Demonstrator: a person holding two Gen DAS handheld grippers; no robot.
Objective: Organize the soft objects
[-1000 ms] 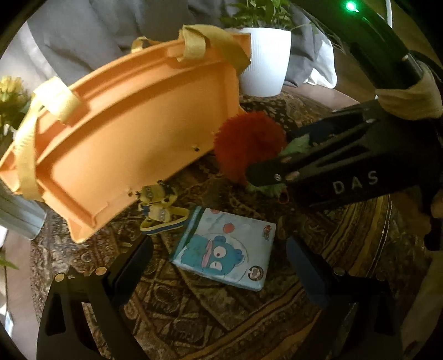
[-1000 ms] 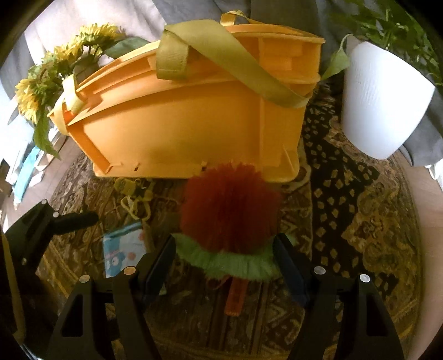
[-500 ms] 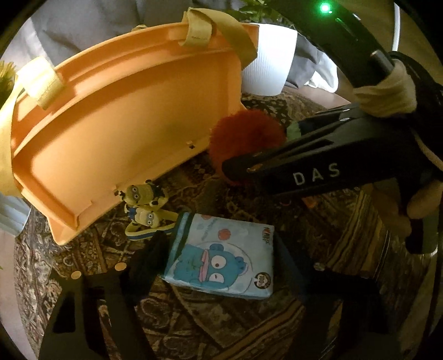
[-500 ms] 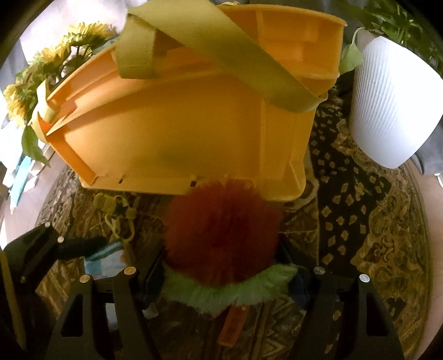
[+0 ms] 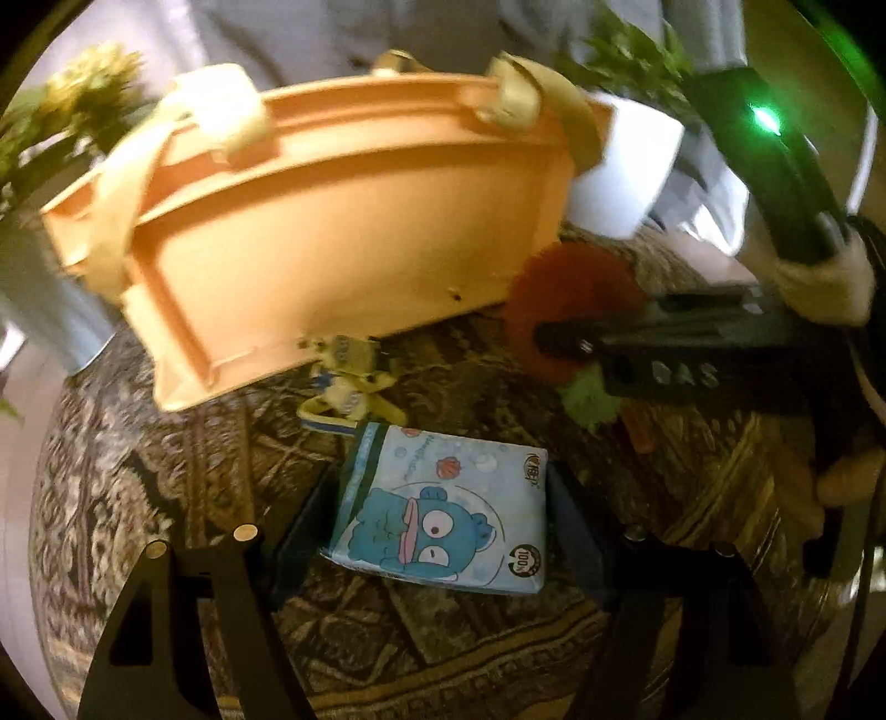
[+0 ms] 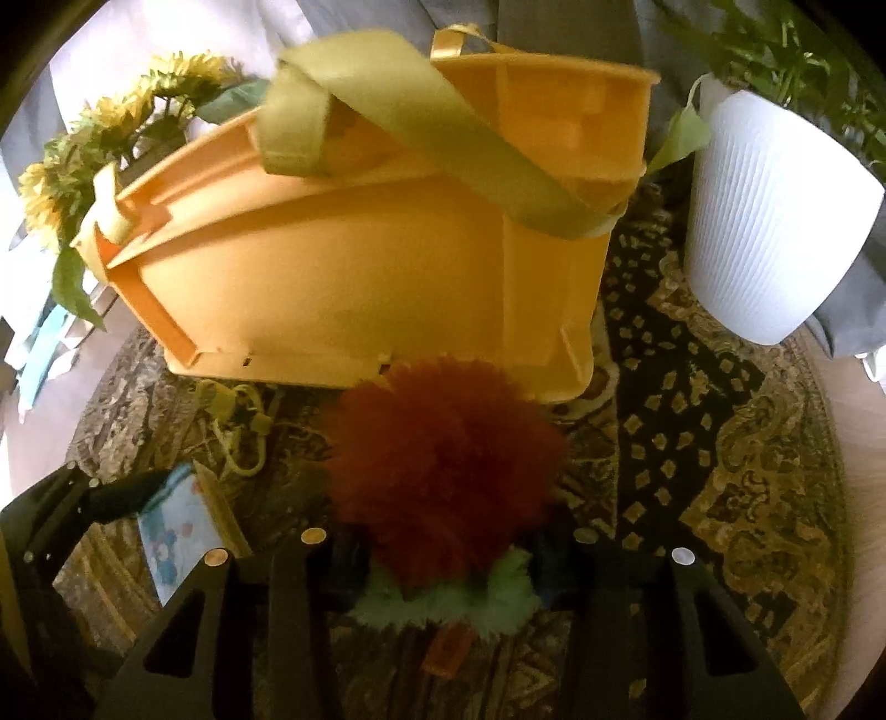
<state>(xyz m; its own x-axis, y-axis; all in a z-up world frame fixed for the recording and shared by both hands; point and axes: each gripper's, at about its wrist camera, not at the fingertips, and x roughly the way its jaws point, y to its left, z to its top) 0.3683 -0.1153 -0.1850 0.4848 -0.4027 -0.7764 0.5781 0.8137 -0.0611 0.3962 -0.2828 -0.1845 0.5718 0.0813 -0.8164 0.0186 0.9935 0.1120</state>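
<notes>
Round surface (image 6: 747, 443) covered in dark, gold-patterned cloth. White ribbed plant pot (image 6: 775, 221) at 2 o'clock; sunflowers (image 6: 111, 127) at 10 o'clock. Grey fabric (image 6: 554, 22) behind at 12. Pale floor (image 6: 864, 421) beyond the rim. Warm, dim light.

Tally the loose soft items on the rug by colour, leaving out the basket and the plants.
Red with green: 1, the pompom
Blue: 1, the tissue pack
Yellow: 1, the minion charm
Total: 3
</notes>
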